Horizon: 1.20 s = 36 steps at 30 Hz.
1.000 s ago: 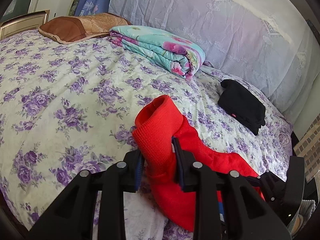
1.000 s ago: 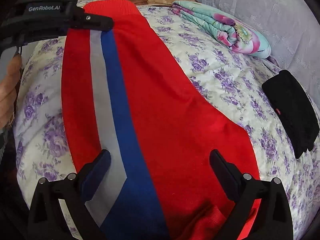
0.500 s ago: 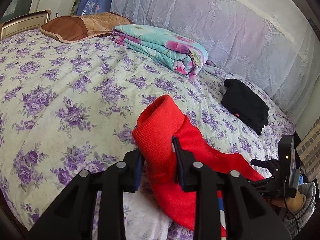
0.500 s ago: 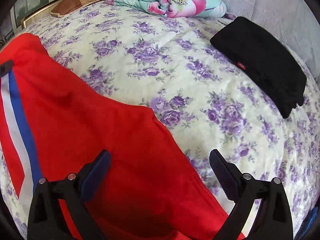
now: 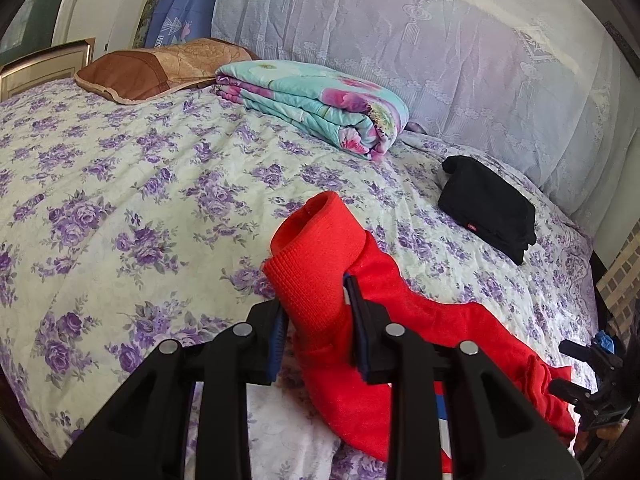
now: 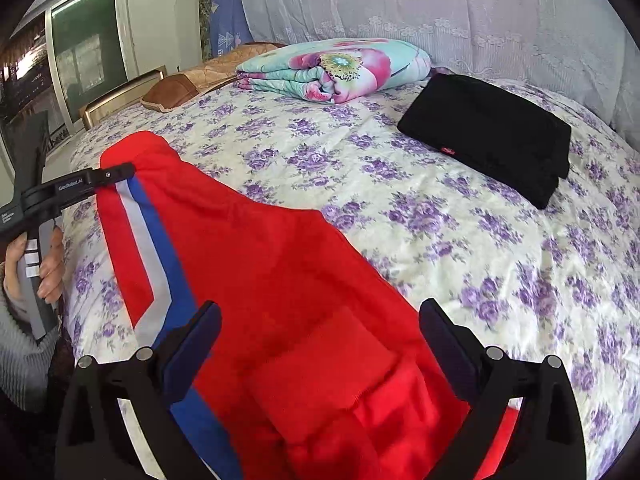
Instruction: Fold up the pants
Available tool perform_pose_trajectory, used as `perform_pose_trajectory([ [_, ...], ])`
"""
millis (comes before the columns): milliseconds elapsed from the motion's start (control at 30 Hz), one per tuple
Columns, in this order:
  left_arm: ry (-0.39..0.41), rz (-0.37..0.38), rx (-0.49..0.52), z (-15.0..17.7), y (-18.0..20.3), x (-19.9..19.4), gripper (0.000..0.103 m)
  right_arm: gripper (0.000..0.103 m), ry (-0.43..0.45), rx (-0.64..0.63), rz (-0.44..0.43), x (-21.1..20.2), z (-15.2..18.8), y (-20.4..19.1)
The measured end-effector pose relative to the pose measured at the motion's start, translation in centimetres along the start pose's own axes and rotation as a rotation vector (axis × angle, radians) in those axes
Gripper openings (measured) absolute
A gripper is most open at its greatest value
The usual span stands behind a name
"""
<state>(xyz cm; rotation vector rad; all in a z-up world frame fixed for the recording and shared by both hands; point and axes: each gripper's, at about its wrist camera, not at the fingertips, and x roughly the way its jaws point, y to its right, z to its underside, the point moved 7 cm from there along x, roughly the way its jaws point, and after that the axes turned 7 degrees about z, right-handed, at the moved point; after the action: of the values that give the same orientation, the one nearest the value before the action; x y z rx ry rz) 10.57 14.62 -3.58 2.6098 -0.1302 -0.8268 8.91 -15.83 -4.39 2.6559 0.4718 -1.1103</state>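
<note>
The red track pants (image 6: 280, 280) are laid out across the floral bedspread (image 6: 480, 248), filling the lower left and centre of the right wrist frame. The ribbed cuff (image 5: 316, 256) is pinched between the pressed-together fingers of the left hand-held gripper (image 5: 316, 312), at the lower centre of the left wrist frame. A change is noted over the last second: the right hand-held gripper (image 6: 320, 336), which a moment ago was turned away over bare bedspread, has been swung back over the waist end, and its jaws are seen spread wide, with nothing gripped. The left grip has not been altered at all. It is judged that the waistband corner is about to be taken, so that the leg can be carried over for the first fold; no fold has been made yet.

Writing is picked out: "GenRobot.AI" is read on the black body of the left hand-held gripper in the middle left of the right wrist frame. A small red tag (image 6: 447, 149) is seen on the folded black garment (image 6: 488, 136) at the upper right, but its lettering cannot be read. A folded floral quilt (image 6: 336, 68) and a brown pillow (image 5: 160, 68) are left at the top of the frames.
</note>
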Motion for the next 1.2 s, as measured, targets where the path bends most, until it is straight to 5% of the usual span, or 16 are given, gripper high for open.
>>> perform_pose_trajectory([
  [133,-0.016,-0.027,0.018,0.1,0.4,0.4,0.029,0.099,0.01,0.113,-0.033,-0.5,2.3,1.8],
  [267,-0.021,-0.015,-0.062,0.5,-1.1,0.8,0.065,0.099,-0.004,0.138,-0.055,0.7,3.6,1.8],
  [567,-0.093,0.087,-0.211,2.4,-3.3,3.0,0.071,0.1,0.002,0.152,-0.082,1.4,4.6,1.7],
  [633,-0.093,0.097,-0.205,2.3,-2.9,3.1,0.071,0.1,0.003,0.154,-0.089,1.5,4.7,1.8],
  [833,-0.064,0.127,-0.158,2.0,-1.5,2.6,0.031,0.1,0.013,0.176,-0.116,1.4,4.8,2.0],
  [1067,-0.014,0.087,-0.072,0.9,1.0,0.6,0.028,0.1,0.123,0.252,-0.14,-1.6,3.3,2.5],
  [1200,0.014,0.059,-0.007,0.4,2.7,-0.4,0.028,0.1,0.002,0.156,0.004,0.4,4.4,2.2],
])
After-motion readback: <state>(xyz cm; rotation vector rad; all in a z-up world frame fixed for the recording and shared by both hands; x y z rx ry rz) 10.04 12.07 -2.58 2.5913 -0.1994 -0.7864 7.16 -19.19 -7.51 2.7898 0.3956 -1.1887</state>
